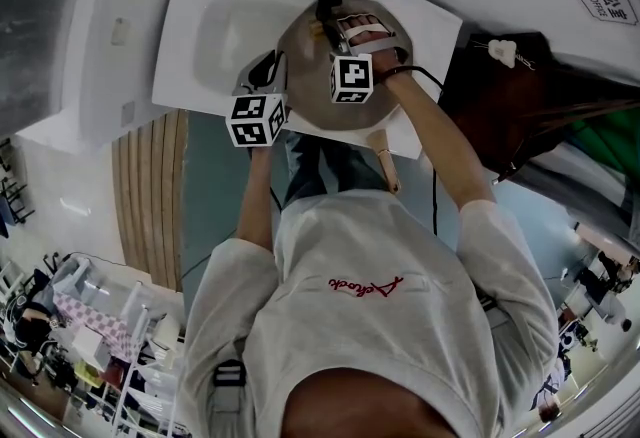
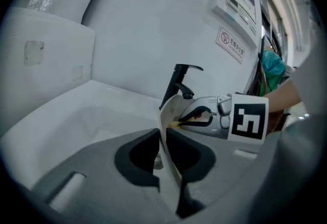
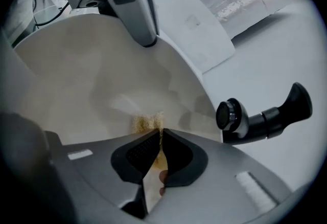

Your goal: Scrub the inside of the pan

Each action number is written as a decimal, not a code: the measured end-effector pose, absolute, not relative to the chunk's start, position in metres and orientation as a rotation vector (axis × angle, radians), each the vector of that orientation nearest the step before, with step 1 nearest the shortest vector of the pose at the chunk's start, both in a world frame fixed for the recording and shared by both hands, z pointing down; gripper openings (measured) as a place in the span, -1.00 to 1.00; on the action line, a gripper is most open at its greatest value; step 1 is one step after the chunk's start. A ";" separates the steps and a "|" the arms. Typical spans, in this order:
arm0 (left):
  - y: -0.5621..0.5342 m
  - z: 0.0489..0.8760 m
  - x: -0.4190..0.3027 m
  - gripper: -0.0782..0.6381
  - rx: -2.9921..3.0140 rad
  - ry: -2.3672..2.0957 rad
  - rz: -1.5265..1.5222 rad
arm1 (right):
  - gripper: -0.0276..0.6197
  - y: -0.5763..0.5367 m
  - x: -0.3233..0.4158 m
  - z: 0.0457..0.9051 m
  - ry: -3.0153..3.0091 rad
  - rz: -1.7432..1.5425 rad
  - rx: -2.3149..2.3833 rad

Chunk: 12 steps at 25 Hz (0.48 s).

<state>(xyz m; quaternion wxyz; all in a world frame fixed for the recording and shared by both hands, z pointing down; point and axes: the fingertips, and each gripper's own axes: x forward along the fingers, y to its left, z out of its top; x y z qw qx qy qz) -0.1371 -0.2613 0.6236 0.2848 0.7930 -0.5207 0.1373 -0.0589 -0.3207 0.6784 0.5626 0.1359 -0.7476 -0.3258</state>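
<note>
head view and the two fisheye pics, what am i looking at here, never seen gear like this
There is no robot here. A person stands at a white sink and holds a two-jaw tool in each hand. The head view comes from a camera on the person's head, looking steeply down. The other two pictures come from a camera riding on each tool, looking along its jaws. The cubes with square markers are part of the tools. The left tool is clamped on the rim of a pan, holding it over the sink by the black faucet. The right tool is shut on a yellowish scrubbing pad, pressed against the pan's pale inside.
</note>
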 end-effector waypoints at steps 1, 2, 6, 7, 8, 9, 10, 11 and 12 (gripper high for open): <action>-0.261 0.623 -0.137 -0.66 2.121 -1.393 0.367 | -0.83 -0.318 -0.057 0.681 -1.758 -0.763 0.311; -0.261 0.623 -0.137 -0.66 2.122 -1.394 0.367 | -0.83 -0.314 -0.056 0.684 -1.758 -0.759 0.306; -0.261 0.623 -0.137 -0.66 2.122 -1.397 0.366 | -0.83 -0.301 -0.053 0.686 -1.770 -0.739 0.309; -0.261 0.623 -0.137 -0.66 2.123 -1.397 0.366 | -0.83 -0.297 -0.052 0.686 -1.769 -0.742 0.306; -0.261 0.623 -0.137 -0.66 2.124 -1.397 0.366 | -0.83 -0.293 -0.052 0.686 -1.768 -0.744 0.301; -0.261 0.623 -0.137 -0.66 2.124 -1.397 0.365 | -0.83 -0.288 -0.051 0.687 -1.767 -0.743 0.294; -0.261 0.623 -0.137 -0.66 2.125 -1.397 0.364 | -0.83 -0.283 -0.050 0.688 -1.767 -0.740 0.287; -0.261 0.623 -0.137 -0.66 2.125 -1.398 0.362 | -0.83 -0.278 -0.049 0.690 -1.767 -0.737 0.280; -0.261 0.623 -0.137 -0.66 2.125 -1.398 0.361 | -0.83 -0.273 -0.048 0.690 -1.767 -0.734 0.274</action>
